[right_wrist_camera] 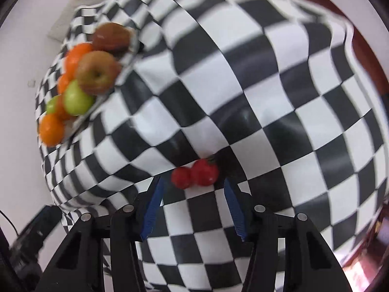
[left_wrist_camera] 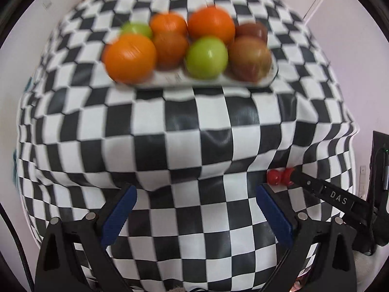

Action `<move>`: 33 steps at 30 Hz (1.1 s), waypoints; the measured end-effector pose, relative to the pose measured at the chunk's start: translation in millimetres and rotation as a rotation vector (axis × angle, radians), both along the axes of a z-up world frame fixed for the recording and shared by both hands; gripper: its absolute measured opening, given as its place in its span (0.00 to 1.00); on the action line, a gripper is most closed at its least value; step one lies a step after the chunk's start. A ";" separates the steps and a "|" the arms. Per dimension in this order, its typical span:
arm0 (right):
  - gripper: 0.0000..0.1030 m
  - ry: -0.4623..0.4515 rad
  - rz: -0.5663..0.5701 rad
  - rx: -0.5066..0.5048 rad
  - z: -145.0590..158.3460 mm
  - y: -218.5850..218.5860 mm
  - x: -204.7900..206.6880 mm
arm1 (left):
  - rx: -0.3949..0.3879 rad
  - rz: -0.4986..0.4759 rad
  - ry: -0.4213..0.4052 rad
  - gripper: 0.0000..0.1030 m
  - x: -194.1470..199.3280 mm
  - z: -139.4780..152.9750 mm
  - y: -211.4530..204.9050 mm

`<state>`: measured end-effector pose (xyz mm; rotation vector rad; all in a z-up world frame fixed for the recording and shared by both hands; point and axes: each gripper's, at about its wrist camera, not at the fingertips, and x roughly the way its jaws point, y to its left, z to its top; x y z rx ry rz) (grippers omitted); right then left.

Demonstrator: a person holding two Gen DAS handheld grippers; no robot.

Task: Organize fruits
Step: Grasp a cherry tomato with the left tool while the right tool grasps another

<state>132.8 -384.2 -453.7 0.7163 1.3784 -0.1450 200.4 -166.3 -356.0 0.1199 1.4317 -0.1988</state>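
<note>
A white tray point(left_wrist_camera: 206, 82) at the far side of the checkered table holds several fruits: oranges point(left_wrist_camera: 131, 58), green apples point(left_wrist_camera: 206, 57) and red-brown apples point(left_wrist_camera: 250, 58). The same tray point(right_wrist_camera: 107, 92) shows at the upper left in the right wrist view. Two small red tomatoes point(right_wrist_camera: 194, 174) lie on the cloth just ahead of my right gripper point(right_wrist_camera: 194, 187), which is open with its blue pads on either side of them. The tomatoes point(left_wrist_camera: 279, 176) also show at the tip of the right gripper in the left wrist view. My left gripper point(left_wrist_camera: 195, 194) is open and empty above the cloth.
A black and white checkered cloth point(left_wrist_camera: 194, 133) covers the table and drapes over its edges. White walls stand behind and to the left. The right gripper's black body point(left_wrist_camera: 340, 199) reaches in at the lower right of the left wrist view.
</note>
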 end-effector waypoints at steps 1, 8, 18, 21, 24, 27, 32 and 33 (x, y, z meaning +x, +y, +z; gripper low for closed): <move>0.48 0.008 -0.006 0.001 -5.9 -2.2 0.8 | 0.006 -0.004 0.015 0.97 0.4 -7.5 -4.8; 0.32 0.007 -0.007 0.002 -29.0 -0.6 0.1 | 0.020 -0.046 0.047 0.97 -2.5 -27.9 -29.2; 0.32 -0.059 -0.047 -0.082 13.3 -48.4 -45.8 | -0.084 -0.180 0.102 0.73 -16.3 -54.0 -90.8; 0.32 -0.043 -0.073 -0.090 10.1 -65.0 -56.2 | -0.073 -0.218 0.130 0.62 -24.3 -67.1 -112.1; 0.32 -0.034 -0.097 -0.086 4.2 -76.7 -67.0 | -0.059 -0.244 0.147 0.56 -30.8 -79.0 -129.3; 0.32 -0.032 -0.099 -0.087 3.3 -80.7 -67.6 | -0.057 -0.256 0.155 0.48 -35.1 -87.0 -136.1; 0.32 -0.030 -0.096 -0.092 0.6 -83.5 -73.8 | -0.058 -0.264 0.134 0.40 -36.4 -87.8 -150.5; 0.32 -0.030 -0.096 -0.091 0.4 -85.8 -75.7 | -0.059 -0.261 0.134 0.40 -34.1 -87.3 -150.9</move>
